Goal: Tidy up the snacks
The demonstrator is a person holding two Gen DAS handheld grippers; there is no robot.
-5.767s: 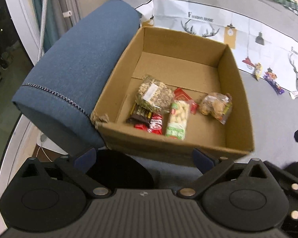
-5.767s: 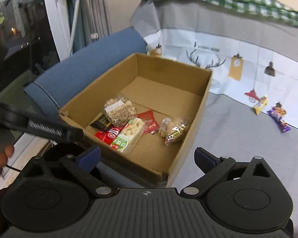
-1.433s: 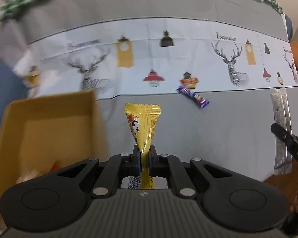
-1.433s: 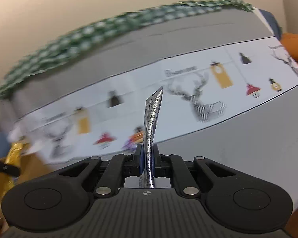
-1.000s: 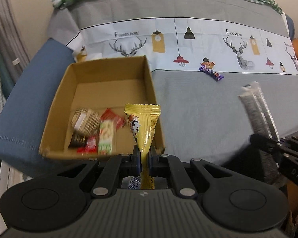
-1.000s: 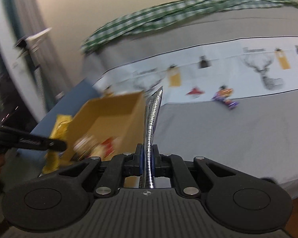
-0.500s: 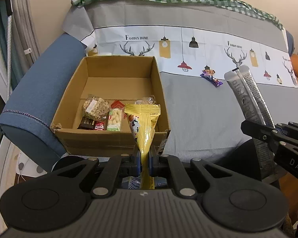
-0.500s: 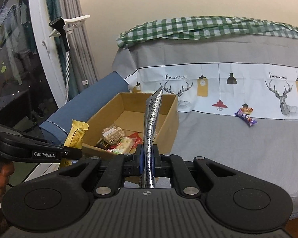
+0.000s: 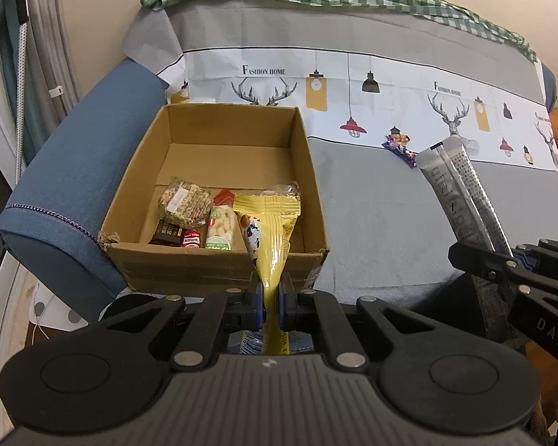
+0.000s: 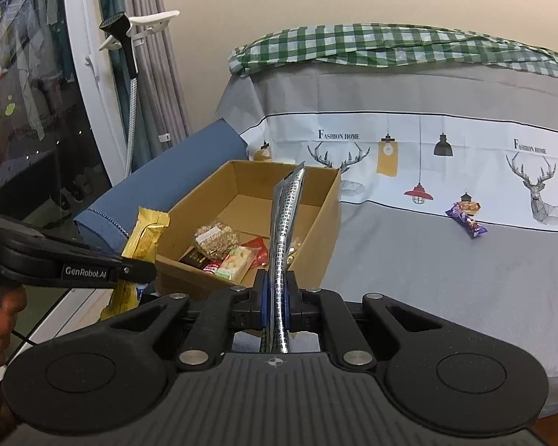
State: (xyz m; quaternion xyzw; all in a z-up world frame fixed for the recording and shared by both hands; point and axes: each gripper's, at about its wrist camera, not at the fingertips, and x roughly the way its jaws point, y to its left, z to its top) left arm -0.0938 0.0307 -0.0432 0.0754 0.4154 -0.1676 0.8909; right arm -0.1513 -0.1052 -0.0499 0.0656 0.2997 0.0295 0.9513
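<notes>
Snack packets head for the cardboard box (image 9: 219,256): the left gripper (image 9: 271,303) pinches a yellow wafer pack (image 9: 268,234), the right gripper (image 10: 276,306) a silver sachet (image 10: 284,230), both light, crinkly, likely slippery, clamped at their lower ends.

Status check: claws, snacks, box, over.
Left claw shut on yellow packet. Right claw shut on silver sachet. Cardboard box ahead, nothing blocking.

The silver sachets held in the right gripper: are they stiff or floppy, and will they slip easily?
The silver sachets stand up above the right gripper with little droop, so they are probably fairly stiff and light. Their foil looks glossy, so it may slide if the grip loosens. Being thin and flat, they should drop into the cardboard box without rolling.
</notes>
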